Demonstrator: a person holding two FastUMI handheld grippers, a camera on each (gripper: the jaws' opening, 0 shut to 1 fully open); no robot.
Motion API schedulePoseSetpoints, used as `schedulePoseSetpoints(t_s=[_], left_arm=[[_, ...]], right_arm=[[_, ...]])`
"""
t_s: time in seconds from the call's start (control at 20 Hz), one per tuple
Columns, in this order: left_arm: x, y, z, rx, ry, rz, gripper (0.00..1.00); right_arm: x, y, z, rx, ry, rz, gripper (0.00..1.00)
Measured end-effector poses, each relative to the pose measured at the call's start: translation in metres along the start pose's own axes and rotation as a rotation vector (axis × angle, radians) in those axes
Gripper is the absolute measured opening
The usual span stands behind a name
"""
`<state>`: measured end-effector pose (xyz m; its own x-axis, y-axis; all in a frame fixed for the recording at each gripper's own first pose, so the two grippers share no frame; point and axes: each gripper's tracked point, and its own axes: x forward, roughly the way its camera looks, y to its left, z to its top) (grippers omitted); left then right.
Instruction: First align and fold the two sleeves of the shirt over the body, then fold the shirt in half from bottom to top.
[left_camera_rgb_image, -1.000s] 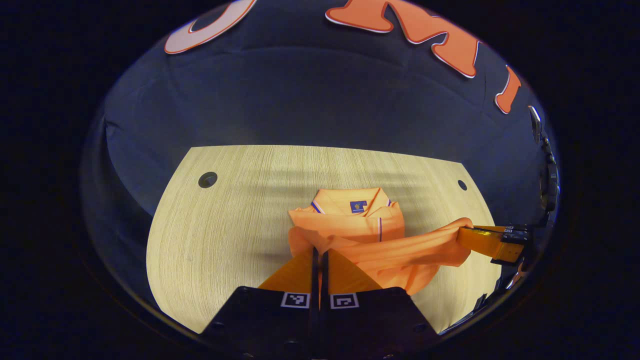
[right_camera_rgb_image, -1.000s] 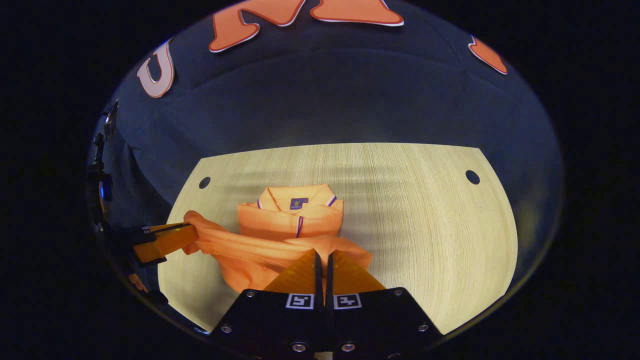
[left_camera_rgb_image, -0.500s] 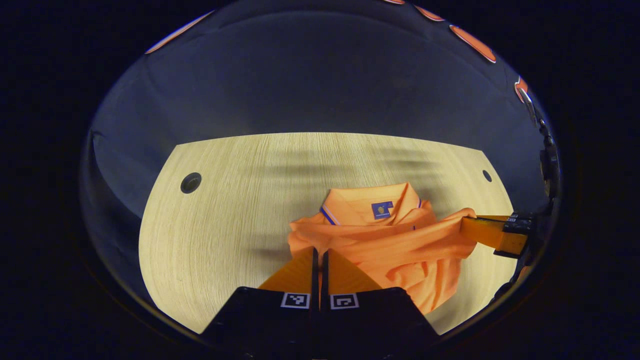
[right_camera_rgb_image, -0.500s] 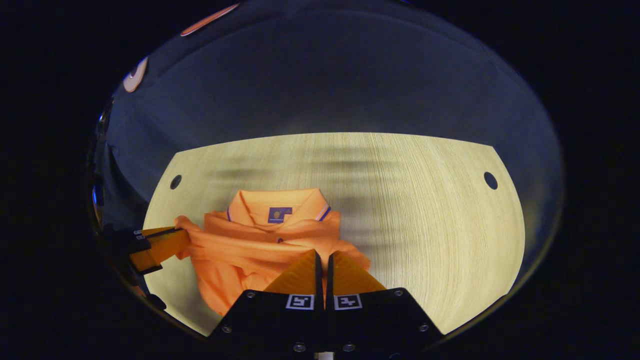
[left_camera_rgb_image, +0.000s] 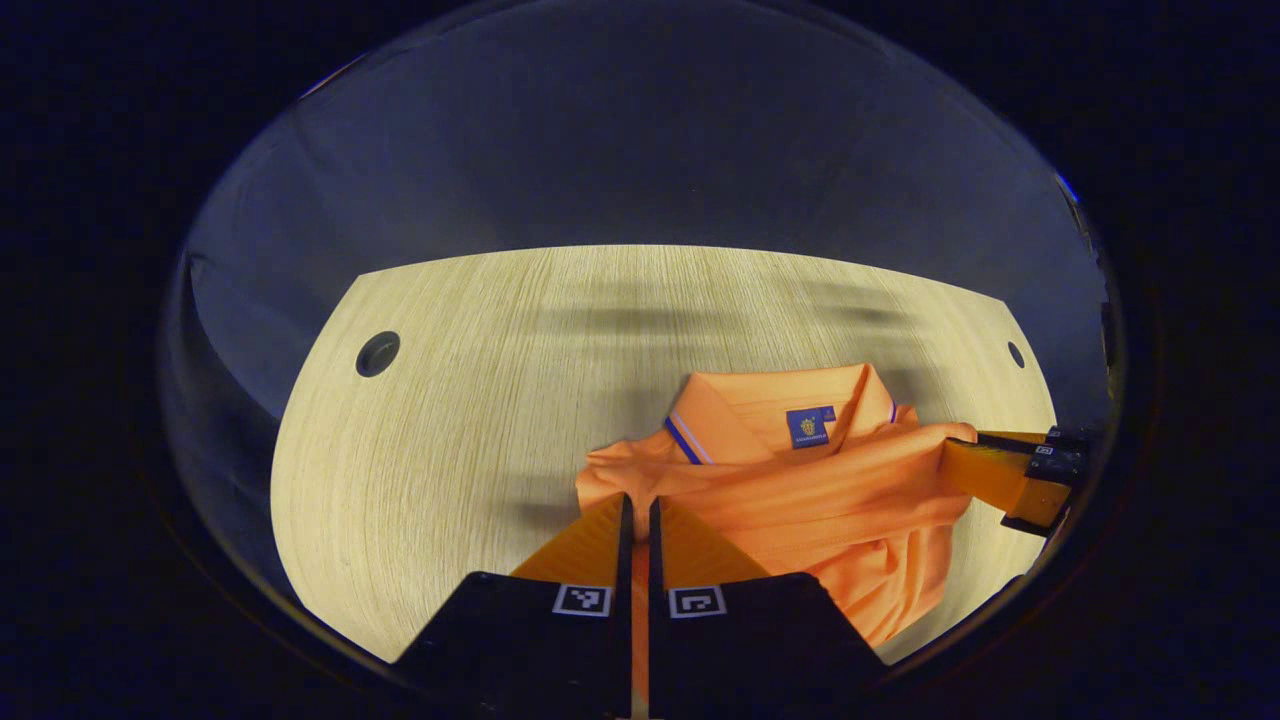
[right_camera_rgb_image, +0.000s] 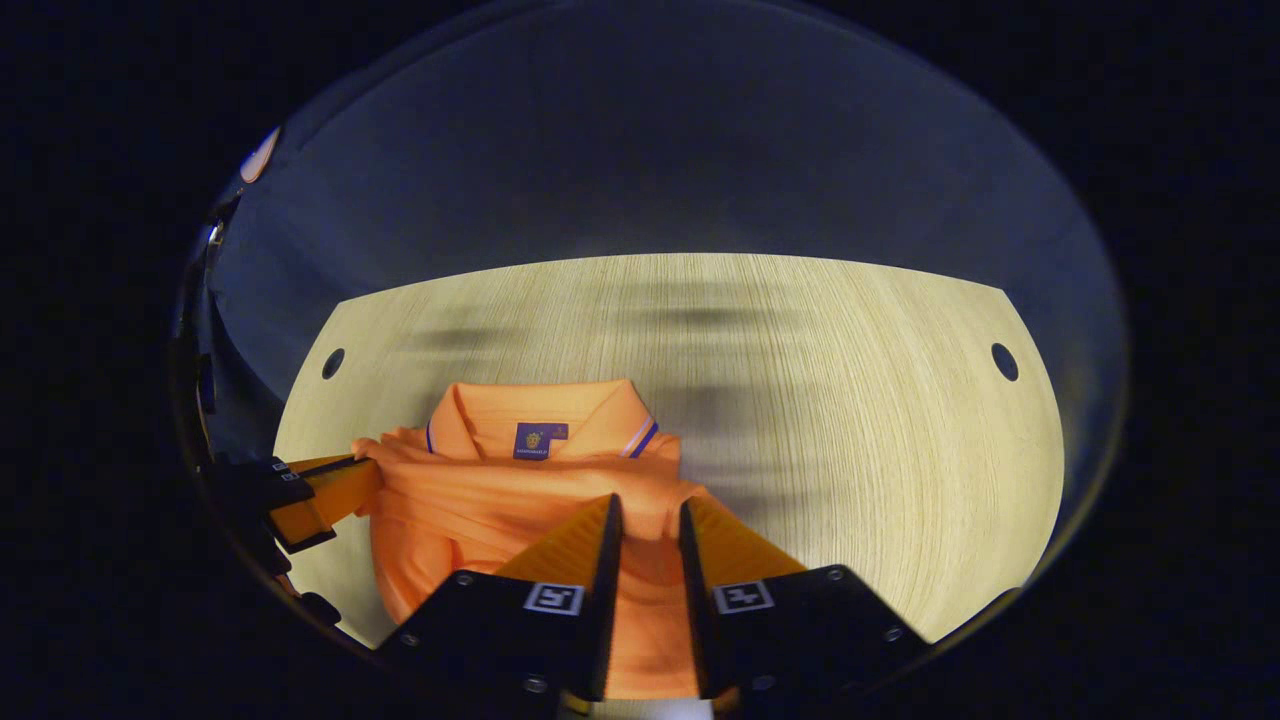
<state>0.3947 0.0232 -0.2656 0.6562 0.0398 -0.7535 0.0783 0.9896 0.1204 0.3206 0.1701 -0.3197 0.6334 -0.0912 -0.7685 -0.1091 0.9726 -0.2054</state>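
An orange polo shirt (left_camera_rgb_image: 800, 490) lies on the wooden table (left_camera_rgb_image: 450, 420), its bottom part brought up over the body to just below the collar label (left_camera_rgb_image: 810, 425). My left gripper (left_camera_rgb_image: 635, 505) is shut on the folded edge's left corner, with fabric showing in the narrow slit between its fingers. The right gripper (left_camera_rgb_image: 960, 460) is at the other corner. In the right gripper view the shirt (right_camera_rgb_image: 500, 490) sits lower left. There my right gripper (right_camera_rgb_image: 650, 505) stands open with fabric lying loose between its fingers, and the left gripper (right_camera_rgb_image: 365, 475) pinches the far corner.
The table (right_camera_rgb_image: 850, 420) has a round hole near each far corner (left_camera_rgb_image: 377, 353) (right_camera_rgb_image: 1004, 361). Bare wood stretches left of the shirt in the left gripper view and right of it in the right gripper view. The dark booth wall rises behind.
Both grippers carried the bottom edge forward and down onto the body near the collar. The right gripper's fingers have parted and let go; the left stays closed.
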Motion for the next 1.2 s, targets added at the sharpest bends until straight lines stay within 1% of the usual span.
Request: schedulePoseSetpoints(t_s=[0.05, 0.1, 0.2, 0.25, 0.45, 0.7, 0.9, 1.0, 1.1, 1.15, 1.2], left_arm=[[-0.005, 0.004, 0.003, -0.002, -0.012, 0.011, 0.12], [0.000, 0.004, 0.003, 0.007, -0.019, 0.009, 0.41], [-0.005, 0.016, 0.006, 0.037, -0.025, 0.058, 1.00], [-0.010, 0.018, 0.010, 0.030, -0.037, 0.063, 1.00], [-0.028, 0.019, 0.018, 0.005, -0.090, 0.052, 1.00], [-0.086, 0.030, 0.045, 0.005, -0.215, 0.078, 1.00], [-0.157, 0.017, 0.068, 0.023, -0.378, 0.091, 1.00], [-0.204, 0.013, 0.081, 0.047, -0.478, 0.086, 1.00], [-0.243, 0.003, 0.083, 0.048, -0.543, 0.073, 1.00], [-0.264, -0.001, 0.083, 0.037, -0.593, 0.056, 1.00], [-0.291, -0.006, 0.082, 0.021, -0.636, 0.038, 1.00]], right_arm=[[-0.002, -0.001, 0.000, -0.003, -0.002, -0.002, 0.46], [-0.002, -0.001, -0.001, -0.003, -0.001, -0.006, 0.65], [-0.005, -0.007, 0.004, -0.020, -0.024, -0.034, 0.98], [-0.011, -0.006, 0.005, -0.023, -0.038, -0.035, 0.99], [-0.026, -0.004, 0.006, -0.024, -0.056, -0.026, 0.99], [-0.075, -0.004, 0.026, -0.019, -0.154, -0.004, 0.99], [-0.138, -0.001, 0.043, -0.023, -0.272, 0.023, 0.98], [-0.172, 0.002, 0.049, -0.022, -0.334, 0.043, 0.98], [-0.201, 0.003, 0.052, -0.021, -0.387, 0.062, 0.98], [-0.227, 0.003, 0.055, -0.030, -0.443, 0.068, 0.99], [-0.243, 0.001, 0.056, -0.040, -0.482, 0.065, 0.98]])
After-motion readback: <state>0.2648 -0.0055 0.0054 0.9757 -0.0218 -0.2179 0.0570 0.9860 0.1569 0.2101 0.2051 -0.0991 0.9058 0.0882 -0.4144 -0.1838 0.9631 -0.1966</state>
